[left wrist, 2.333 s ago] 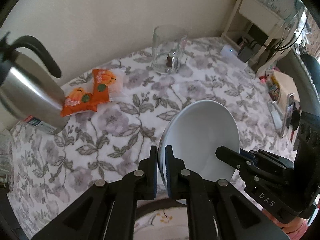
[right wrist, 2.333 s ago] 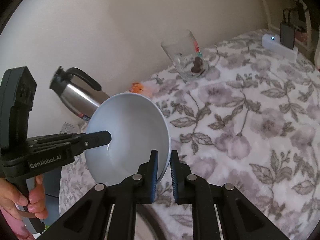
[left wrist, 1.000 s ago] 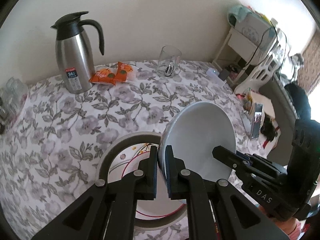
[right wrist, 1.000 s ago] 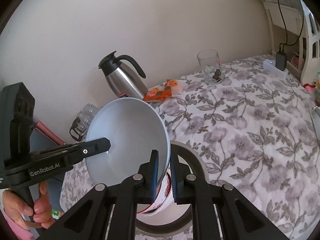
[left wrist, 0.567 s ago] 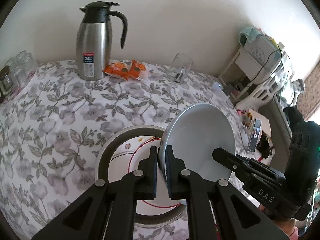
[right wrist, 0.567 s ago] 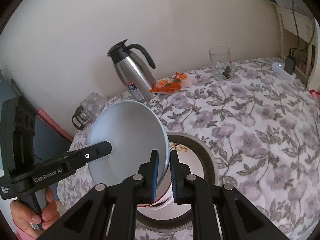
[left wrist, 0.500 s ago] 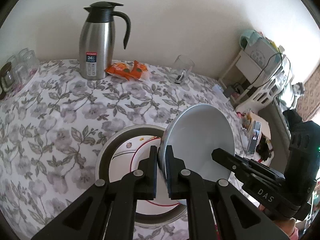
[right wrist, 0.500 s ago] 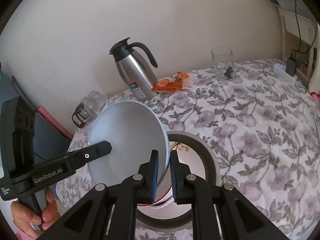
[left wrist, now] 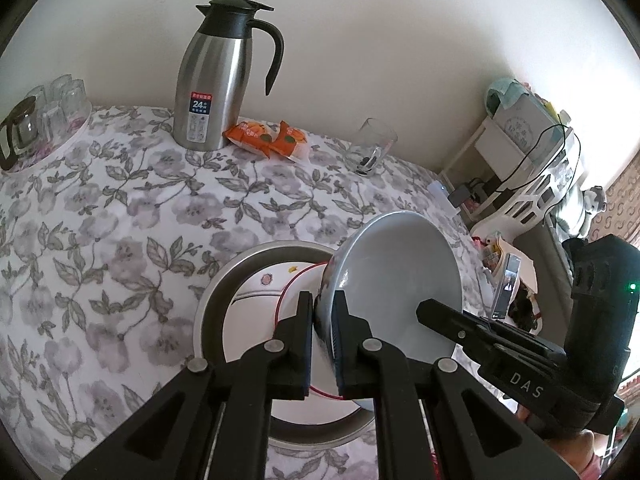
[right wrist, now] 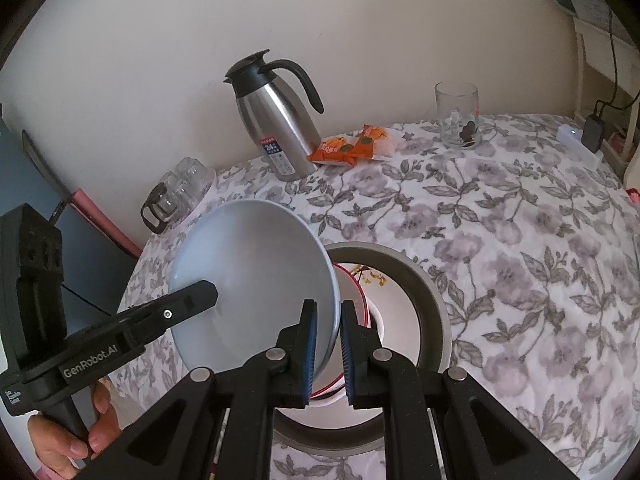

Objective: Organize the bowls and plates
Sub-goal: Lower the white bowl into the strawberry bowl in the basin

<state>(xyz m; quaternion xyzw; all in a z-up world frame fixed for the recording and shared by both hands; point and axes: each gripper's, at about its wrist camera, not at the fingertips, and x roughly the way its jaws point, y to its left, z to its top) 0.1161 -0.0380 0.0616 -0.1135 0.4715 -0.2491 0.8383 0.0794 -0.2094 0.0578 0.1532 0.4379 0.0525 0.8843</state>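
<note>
- Above the table [left wrist: 120, 216], both grippers are holding one pale grey bowl [left wrist: 400, 276] by opposite sides of its rim.
- The left gripper [left wrist: 322, 330] is pinching the bowl's rim, one finger outside the wall and one inside; its jaws are closed down to the wall's thickness.
- The right gripper [right wrist: 329, 344] is doing the same on the far side of the rim, blue pads pressing on both faces of the wall.
- In the left view the right gripper is reaching in from the right with a finger lying against the bowl's inside; in the right view the left gripper is coming in from the left the same way.
- The bowl is hanging tilted, its opening facing partly sideways, over a stack of dishes on the table.
- The stack is showing a wide grey plate [right wrist: 430, 296] at the bottom and a white plate [left wrist: 248, 312] with a red ring and small printed motifs inside it.
- Whether the bowl's lower edge is touching the stack cannot be told.
- A steel jug [left wrist: 218, 76] is standing at the table's far edge by the wall, orange packets [left wrist: 268, 138] just beside it.
- A glass [right wrist: 456, 120] with something dark inside is standing further along the same edge.
- Clear glassware [left wrist: 36, 120] is sitting at the table's far left.
- The table is wearing a white cloth with grey flowers.
</note>
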